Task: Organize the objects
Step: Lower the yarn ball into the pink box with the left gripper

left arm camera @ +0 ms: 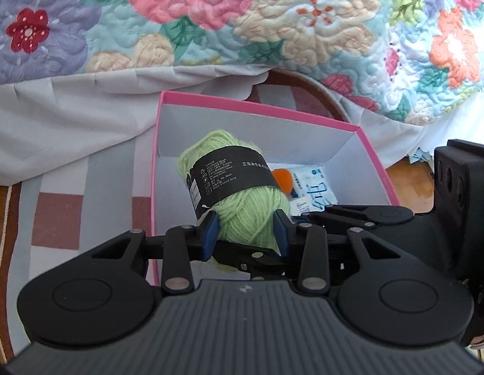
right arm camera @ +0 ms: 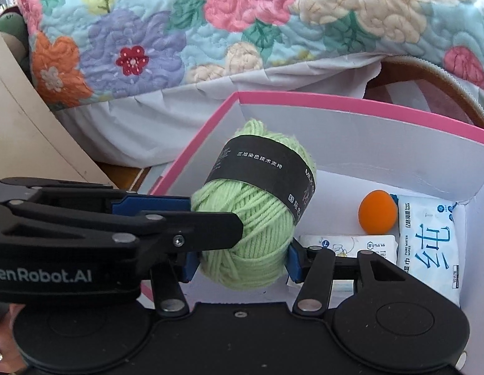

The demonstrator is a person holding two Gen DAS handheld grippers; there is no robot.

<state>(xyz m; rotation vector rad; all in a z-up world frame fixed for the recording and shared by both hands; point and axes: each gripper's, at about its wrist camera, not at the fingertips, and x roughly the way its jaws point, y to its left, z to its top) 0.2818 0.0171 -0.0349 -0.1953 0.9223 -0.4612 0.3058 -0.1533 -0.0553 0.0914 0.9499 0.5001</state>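
Note:
A light green yarn ball with a black paper band hangs over the open pink box, tilted up and to the left. My left gripper is shut on its near end, blue pads pressing both sides. The right gripper's fingers reach in from the right. In the right wrist view my right gripper is shut on the same yarn ball, and the left gripper grips it from the left. Inside the box lie an orange ball, a wipes pack and a smaller packet.
A floral quilt with a white bed skirt hangs right behind the box. The box stands on a checked mat. A cardboard sheet leans at the left, and wooden floor shows to the right.

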